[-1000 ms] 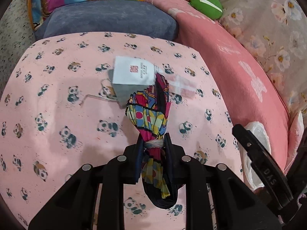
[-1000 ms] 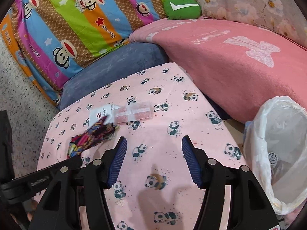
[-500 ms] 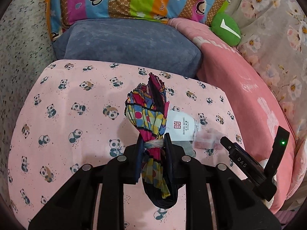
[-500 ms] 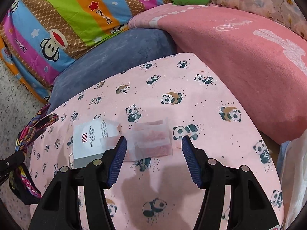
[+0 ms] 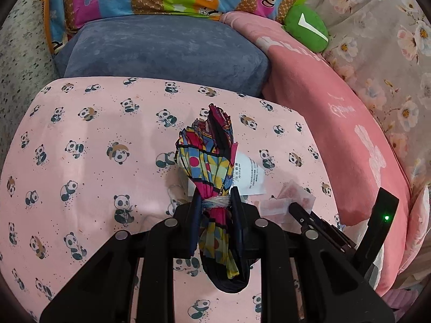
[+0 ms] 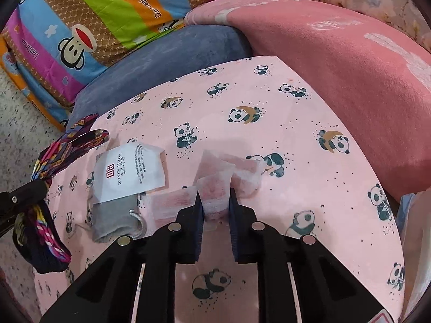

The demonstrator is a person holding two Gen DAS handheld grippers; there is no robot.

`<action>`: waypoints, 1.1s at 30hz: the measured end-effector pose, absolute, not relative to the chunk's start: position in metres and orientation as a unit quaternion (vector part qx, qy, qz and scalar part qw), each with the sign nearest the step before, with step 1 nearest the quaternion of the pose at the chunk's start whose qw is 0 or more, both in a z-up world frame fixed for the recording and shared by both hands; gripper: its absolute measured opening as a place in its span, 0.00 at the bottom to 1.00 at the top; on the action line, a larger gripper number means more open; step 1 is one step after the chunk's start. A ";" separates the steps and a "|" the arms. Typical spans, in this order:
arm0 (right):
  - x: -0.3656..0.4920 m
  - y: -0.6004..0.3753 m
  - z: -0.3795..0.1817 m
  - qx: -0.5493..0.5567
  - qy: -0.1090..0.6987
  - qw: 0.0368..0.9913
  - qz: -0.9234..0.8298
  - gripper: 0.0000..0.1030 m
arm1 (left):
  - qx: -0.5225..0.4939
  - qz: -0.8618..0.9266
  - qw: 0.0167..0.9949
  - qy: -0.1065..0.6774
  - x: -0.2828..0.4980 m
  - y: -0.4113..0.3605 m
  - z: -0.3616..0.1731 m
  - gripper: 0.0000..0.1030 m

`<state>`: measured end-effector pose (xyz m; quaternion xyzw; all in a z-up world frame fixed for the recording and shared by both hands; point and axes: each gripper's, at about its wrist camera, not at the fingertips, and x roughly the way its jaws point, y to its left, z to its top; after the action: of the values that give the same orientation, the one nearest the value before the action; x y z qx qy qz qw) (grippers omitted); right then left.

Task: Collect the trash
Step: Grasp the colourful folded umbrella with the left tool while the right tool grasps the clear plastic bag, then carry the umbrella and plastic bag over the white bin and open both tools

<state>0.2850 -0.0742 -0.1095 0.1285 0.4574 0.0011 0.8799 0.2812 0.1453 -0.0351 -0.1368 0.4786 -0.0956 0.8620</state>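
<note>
Fabric [image 5: 212, 167], a folded colourful bundle tied with white thread, is clamped between the jaws of the left gripper [image 5: 214, 204] and is held above the panda sheet [image 5: 89, 123]. In the right wrist view the same bundle is seen at 9 o'clock, at the left edge of the sheet. Just right of it, a white sachet [image 6: 132, 169] is laid partly over a grey pouch [image 6: 115, 218]; both are resting on the sheet. At the centre, the right gripper [image 6: 214, 199] is pressed down on the sheet, and its jaws have just been closing: a pink-white wrapper [image 6: 223, 177] is now pinched between them and is crumpled upward. A blue cushion [image 6: 161, 62] is seen at 11 o'clock, a pink blanket [image 6: 336, 53] at 2 o'clock.
</note>
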 end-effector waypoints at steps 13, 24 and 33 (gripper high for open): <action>0.188 -0.120 -0.038 0.157 0.385 0.909 -0.011 0.15 | -0.104 -0.154 0.872 0.453 0.218 0.077 0.010 0.20; 0.115 -0.184 0.016 0.177 0.315 0.931 -0.052 0.15 | -0.061 -0.223 0.871 0.433 0.166 -0.008 0.041 0.20; 0.073 -0.241 0.030 0.203 0.283 0.933 -0.093 0.15 | -0.020 -0.268 0.866 0.422 0.138 -0.071 0.053 0.20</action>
<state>0.0729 -0.2414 0.0296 0.2028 0.2830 -0.0929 0.9328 0.1381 -0.0710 0.0534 -0.0196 0.4222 -0.2681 0.8657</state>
